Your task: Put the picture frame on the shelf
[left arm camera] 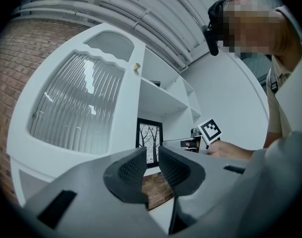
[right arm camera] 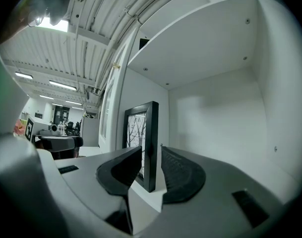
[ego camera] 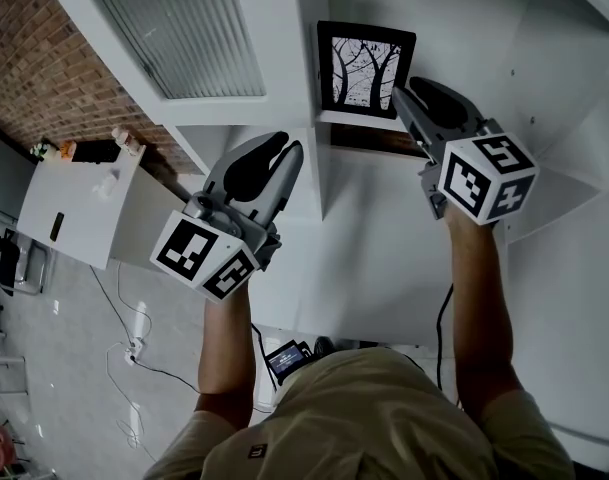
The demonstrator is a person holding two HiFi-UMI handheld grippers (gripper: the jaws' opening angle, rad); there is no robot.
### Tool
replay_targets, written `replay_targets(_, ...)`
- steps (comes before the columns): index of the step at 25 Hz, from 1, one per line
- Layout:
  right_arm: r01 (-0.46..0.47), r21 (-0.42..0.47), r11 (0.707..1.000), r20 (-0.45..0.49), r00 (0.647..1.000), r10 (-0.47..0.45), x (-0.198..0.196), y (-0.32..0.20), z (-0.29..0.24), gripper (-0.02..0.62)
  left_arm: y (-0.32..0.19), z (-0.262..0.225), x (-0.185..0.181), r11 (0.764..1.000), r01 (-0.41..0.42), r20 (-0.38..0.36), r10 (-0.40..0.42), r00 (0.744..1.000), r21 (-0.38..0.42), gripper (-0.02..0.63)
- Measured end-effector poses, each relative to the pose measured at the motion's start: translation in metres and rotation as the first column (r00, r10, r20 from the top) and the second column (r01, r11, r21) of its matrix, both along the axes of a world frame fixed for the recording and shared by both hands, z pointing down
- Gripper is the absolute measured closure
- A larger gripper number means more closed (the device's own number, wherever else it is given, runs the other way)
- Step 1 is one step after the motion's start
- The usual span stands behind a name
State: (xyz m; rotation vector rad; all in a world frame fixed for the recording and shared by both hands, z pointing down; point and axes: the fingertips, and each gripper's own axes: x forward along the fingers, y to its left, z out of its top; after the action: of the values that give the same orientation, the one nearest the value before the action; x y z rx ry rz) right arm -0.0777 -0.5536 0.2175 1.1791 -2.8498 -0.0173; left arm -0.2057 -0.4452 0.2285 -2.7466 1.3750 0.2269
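The right gripper (right arm camera: 151,150) has its jaws a little apart, and the near edge of the black picture frame (right arm camera: 151,128) stands upright between them on the white shelf (right arm camera: 147,197); the frame holds a print of bare trees. To the right of the frame is the plain white back wall (right arm camera: 215,118), and above the frame another white board (right arm camera: 190,48). Up and to the left of the frame, far off, ceiling lights (right arm camera: 61,85) glow.

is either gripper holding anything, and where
Left gripper: nothing. Right gripper jaws flank the picture frame at its side edge; whether they grip cannot be told.
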Motion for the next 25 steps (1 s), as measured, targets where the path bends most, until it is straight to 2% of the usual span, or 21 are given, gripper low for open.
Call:
replay_targets(7, -0.014, 0.02, 1.0, 0.011, 1.0, 0.014, 0.011, 0.018, -0.01, 0.476, 0.012, -0.002, -0.002, 1.0, 0.003, -0.002, -0.003, 1.0, 0.005, 0.531)
replay_targets(13, -0.026, 0.037, 0.999, 0.023, 0.999, 0.025, 0.018, 0.054, -0.018, 0.477, 0.038, -0.004, -0.006, 1.0, -0.006, -0.009, 0.006, 1.0, 0.012, 0.531)
replay_targets(20, 0.032, 0.053, 0.998, 0.01, 0.999, -0.033, 0.016, 0.121, -0.021, 0.573, 0.079, -0.004, -0.004, 0.999, -0.046, -0.016, 0.046, 0.999, 0.017, 0.548)
replay_targets(25, 0.073, 0.056, 0.996, -0.023, 0.997, -0.071, 0.016, 0.168, -0.019, 0.588, 0.104, 0.001, 0.008, 0.996, -0.09, -0.004, 0.09, 0.996, 0.011, 0.572)
